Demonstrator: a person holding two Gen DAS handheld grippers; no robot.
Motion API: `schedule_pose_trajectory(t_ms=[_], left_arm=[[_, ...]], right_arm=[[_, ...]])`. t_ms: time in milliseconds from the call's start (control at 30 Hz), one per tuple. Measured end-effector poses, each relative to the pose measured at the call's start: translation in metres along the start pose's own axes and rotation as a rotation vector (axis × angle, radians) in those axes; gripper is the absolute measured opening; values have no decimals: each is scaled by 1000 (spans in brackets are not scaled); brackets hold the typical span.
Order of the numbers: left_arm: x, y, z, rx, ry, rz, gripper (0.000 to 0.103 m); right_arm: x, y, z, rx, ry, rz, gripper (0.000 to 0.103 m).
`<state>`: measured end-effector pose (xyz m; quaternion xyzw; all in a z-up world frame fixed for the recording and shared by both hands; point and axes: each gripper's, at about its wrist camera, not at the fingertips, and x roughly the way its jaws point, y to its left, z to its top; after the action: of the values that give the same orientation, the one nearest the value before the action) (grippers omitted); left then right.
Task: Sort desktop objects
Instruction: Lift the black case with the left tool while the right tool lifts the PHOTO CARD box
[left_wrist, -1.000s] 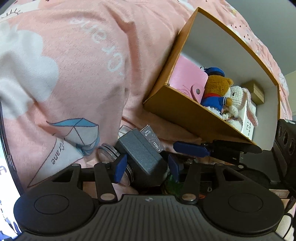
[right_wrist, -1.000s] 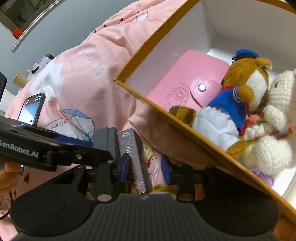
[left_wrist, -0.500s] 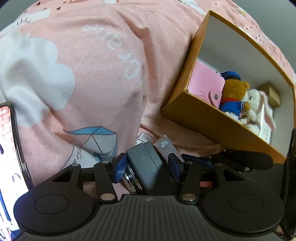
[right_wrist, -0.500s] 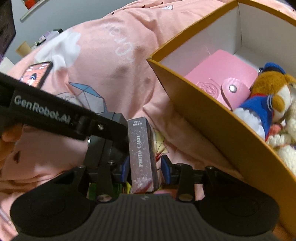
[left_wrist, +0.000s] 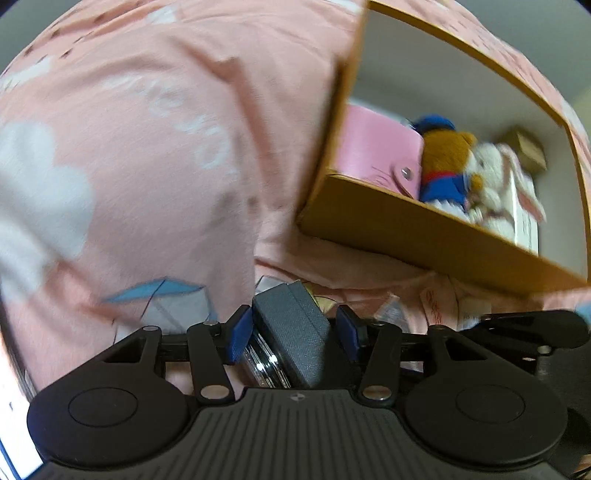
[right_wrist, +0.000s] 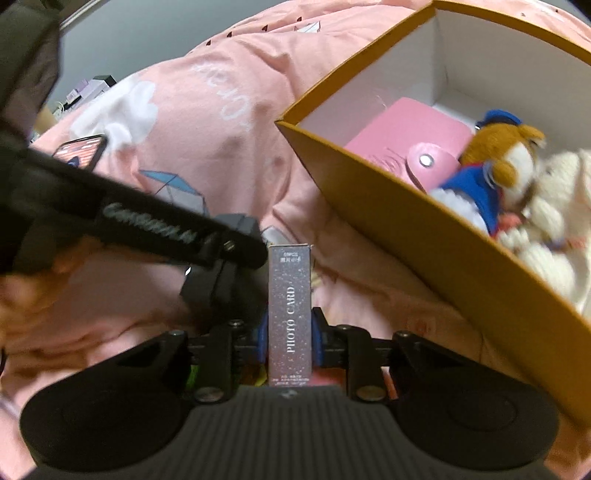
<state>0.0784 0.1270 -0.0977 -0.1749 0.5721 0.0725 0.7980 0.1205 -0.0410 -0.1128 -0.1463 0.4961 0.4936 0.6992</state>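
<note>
Left wrist view: the left gripper (left_wrist: 291, 328), jaws half open, now straddles the grey case (left_wrist: 295, 332) without clamping it, nearer the cardboard box (left_wrist: 424, 236) than a second ago.

Right wrist view: the right gripper (right_wrist: 290, 341), open a second ago, has pinched the photo card box (right_wrist: 290, 314) upright, just left of the cardboard box (right_wrist: 424, 229). Probable next step: carrying it in.

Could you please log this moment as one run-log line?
right hand-held gripper: shut on photo card box | left hand-held gripper: around grey case, grip unclear | orange box: open, toys inside
</note>
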Motion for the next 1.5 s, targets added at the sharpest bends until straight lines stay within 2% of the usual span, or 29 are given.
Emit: schedule_pose_trajectory(t_ms=[133,200,400,567,700,800,1033,1133,1200,1300,1400,1500], left_arm=[[1,-1,5,16,17,-4,58],[1,-6,4,56,20,8,59],[-6,-30,-10,271,17,50,58],[-13,-58,-36,543,-25,109,57],[-20,-68,-54,640,-41,149,50],[-28,-78,-73,732,-98,170,47],[-35,-76,-84,745,-165,156,44],[-30,-69,-86,732,-163,150,44],[-21,-71,-83,720,-159,154,44],[-12,-74,-85,738,-169,185,44],[-3,-76,-88,746,-174,217,45],[-2,-73,-83,711,-168,214,44]], right_arm=[[-17,-5,-10,60,-37,-32,24],[-24,-11,-14,106,-57,-42,24],[-44,-31,-27,226,-104,-31,24],[-53,-37,-39,282,-120,2,24],[-59,-36,-47,301,-132,5,25],[-67,-35,-53,317,-139,8,24],[-105,-38,-63,362,-222,-15,24],[-121,-42,-65,346,-252,-111,24],[-119,-46,-67,334,-236,-191,24],[-105,-55,-72,352,-184,-254,24],[-96,-58,-75,349,-164,-255,25],[-95,-60,-76,354,-158,-251,24]])
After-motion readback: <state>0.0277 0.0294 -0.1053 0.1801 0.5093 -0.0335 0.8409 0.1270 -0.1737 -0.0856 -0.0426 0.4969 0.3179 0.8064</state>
